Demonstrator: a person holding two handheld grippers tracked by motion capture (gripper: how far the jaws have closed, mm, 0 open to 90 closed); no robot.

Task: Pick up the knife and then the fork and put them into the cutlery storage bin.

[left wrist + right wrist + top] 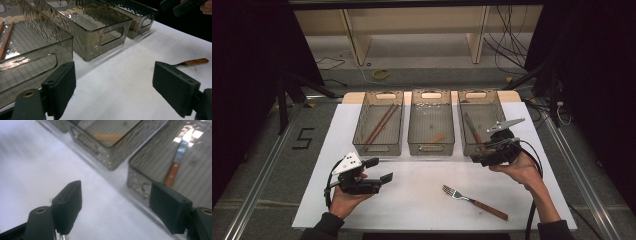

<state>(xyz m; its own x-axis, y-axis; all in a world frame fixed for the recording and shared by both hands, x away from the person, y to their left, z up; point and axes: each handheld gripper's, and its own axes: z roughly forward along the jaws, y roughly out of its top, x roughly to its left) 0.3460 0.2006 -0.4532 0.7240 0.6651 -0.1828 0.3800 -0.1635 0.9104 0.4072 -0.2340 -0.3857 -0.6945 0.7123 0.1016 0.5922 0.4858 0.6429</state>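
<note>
On the white worktop (422,185), the left tool (379,170) hovers near the left bin (379,122) holding chopsticks (380,123), jaws spread and empty. A wooden-handled fork (474,201) lies near-centre right, apart from both tools. The right tool (479,157), jaws spread and empty, sits at the right bin (479,120), where a wooden-handled knife (175,165) lies.

My high view looks forward and down over the whole white table (422,200). My left gripper view sits low, facing across the bins; my right one looks down close; both share the middle bin (100,27) (112,135)
</note>
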